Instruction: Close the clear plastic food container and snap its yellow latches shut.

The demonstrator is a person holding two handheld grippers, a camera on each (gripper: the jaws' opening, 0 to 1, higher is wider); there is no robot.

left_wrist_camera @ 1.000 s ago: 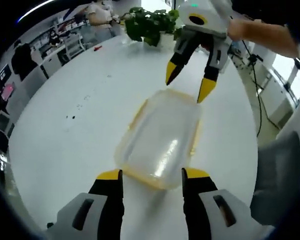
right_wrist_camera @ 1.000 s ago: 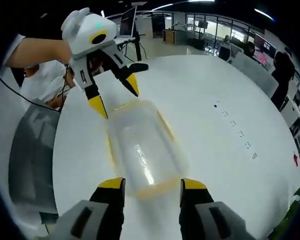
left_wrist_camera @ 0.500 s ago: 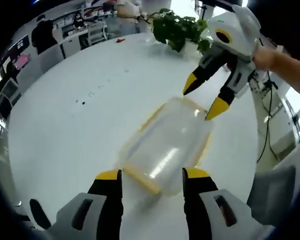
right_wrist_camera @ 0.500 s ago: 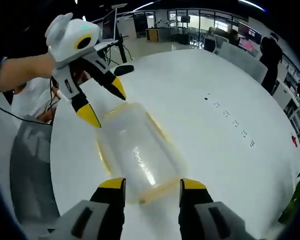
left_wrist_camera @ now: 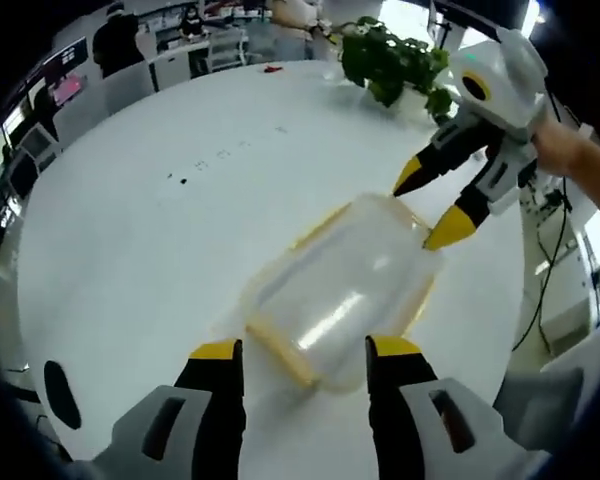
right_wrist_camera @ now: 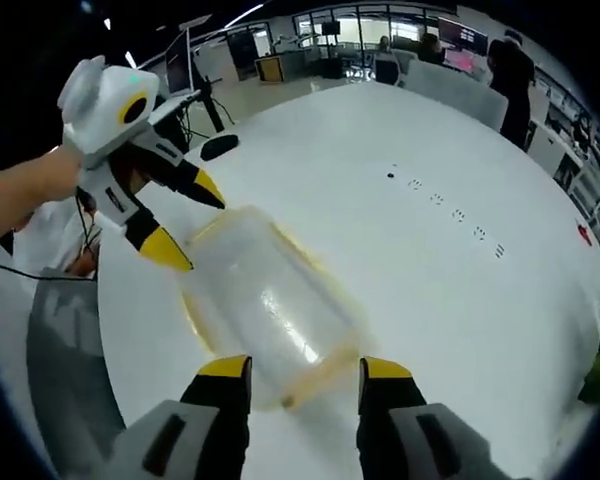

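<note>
A clear plastic food container [left_wrist_camera: 340,290] with yellow edging lies on the white table, its lid on top. My left gripper [left_wrist_camera: 305,352] is open, its yellow-tipped jaws at either side of the container's near end. At the far end the right gripper [left_wrist_camera: 436,208] is open, tips just above the rim. In the right gripper view the same container [right_wrist_camera: 265,305] lies lengthwise. My right gripper [right_wrist_camera: 296,372] is open around its near end. The left gripper [right_wrist_camera: 185,223] stands open at its far end, held by a hand.
The round white table [left_wrist_camera: 150,230] has small dark marks [left_wrist_camera: 195,168] on it. A green potted plant [left_wrist_camera: 395,65] stands at its far edge. A grey chair [right_wrist_camera: 65,370] is beside the table, and people and desks are in the background.
Both views have swung round the container. The two grippers stay open at its opposite ends, and the container has not visibly moved on the table.
</note>
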